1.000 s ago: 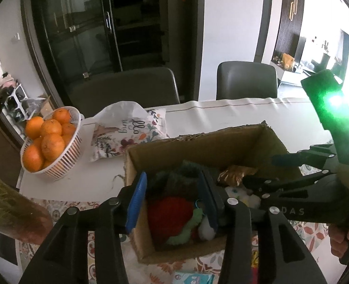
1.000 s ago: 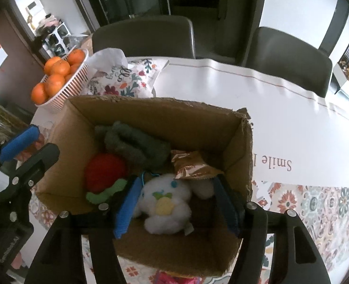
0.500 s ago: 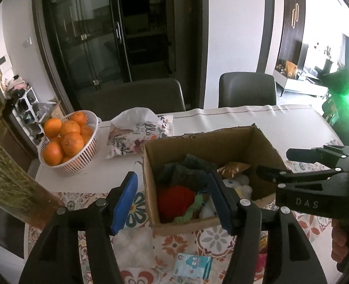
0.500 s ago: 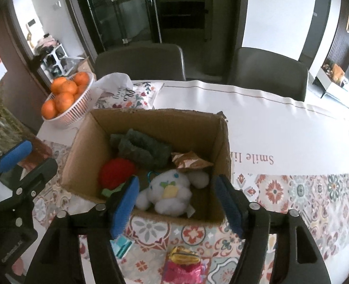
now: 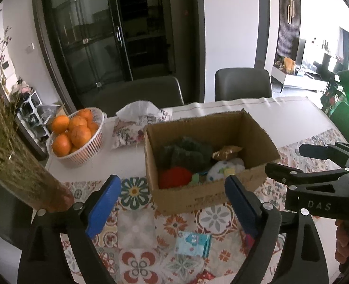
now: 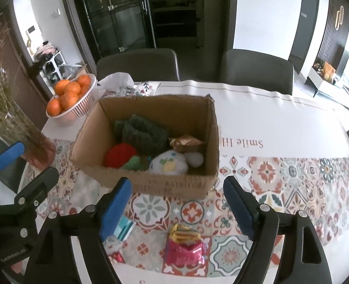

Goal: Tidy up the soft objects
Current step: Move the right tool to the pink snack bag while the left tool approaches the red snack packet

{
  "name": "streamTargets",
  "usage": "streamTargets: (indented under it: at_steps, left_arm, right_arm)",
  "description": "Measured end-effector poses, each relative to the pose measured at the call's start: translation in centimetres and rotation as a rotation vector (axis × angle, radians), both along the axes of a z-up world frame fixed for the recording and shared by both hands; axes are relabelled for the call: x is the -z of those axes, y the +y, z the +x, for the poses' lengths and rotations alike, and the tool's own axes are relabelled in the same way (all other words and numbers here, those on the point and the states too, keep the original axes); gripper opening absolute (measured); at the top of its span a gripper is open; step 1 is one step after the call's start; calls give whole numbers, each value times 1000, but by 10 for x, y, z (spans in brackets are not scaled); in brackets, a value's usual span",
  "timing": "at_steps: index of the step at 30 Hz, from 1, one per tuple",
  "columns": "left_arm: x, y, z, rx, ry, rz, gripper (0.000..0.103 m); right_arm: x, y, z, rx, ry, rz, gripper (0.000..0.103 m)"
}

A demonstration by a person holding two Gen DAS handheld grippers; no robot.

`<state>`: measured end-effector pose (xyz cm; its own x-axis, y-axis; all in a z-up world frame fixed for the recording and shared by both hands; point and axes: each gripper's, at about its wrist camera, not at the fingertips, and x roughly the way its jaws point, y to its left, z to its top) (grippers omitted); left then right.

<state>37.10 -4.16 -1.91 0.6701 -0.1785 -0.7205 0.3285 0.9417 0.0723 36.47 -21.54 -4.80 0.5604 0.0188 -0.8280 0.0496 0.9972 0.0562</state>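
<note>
An open cardboard box (image 5: 198,196) (image 6: 165,185) stands on the patterned tablecloth. It holds a dark green knitted piece (image 6: 143,132), a red plush ball (image 6: 120,153), a white plush toy (image 6: 168,165) and a gold-brown packet (image 6: 186,142). My left gripper (image 5: 172,179) hovers in front of the box, jaws opening, nothing between its blue pads. My right gripper (image 6: 176,181) hangs above the box's near wall, jaws opening and empty too. A pink snack packet (image 6: 183,248) and a blue-white packet (image 5: 192,241) lie on the cloth below the grippers.
A white basket of oranges (image 5: 75,135) and a floral pouch with tissue (image 5: 136,127) sit behind the box at the left. A vase of dried flowers (image 5: 32,177) stands at the left edge. Two dark chairs (image 6: 139,64) stand at the table's far side.
Both grippers have drawn back and up out of the box while their jaws widened. The red ball and the white plush toy stay in the box.
</note>
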Motion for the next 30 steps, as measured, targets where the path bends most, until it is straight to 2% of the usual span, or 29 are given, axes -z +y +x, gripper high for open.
streamTargets:
  at_steps: [17, 24, 30]
  left_arm:
    - [37, 7, -45, -10, 116, 4, 93]
    - [59, 8, -55, -11, 201, 10, 93]
    - [81, 9, -61, -49, 313, 13, 93]
  right_arm:
    - [49, 1, -44, 2, 109, 35, 85]
    - [71, 1, -54, 1, 173, 52, 85]
    - [92, -2, -57, 12, 236, 57, 85]
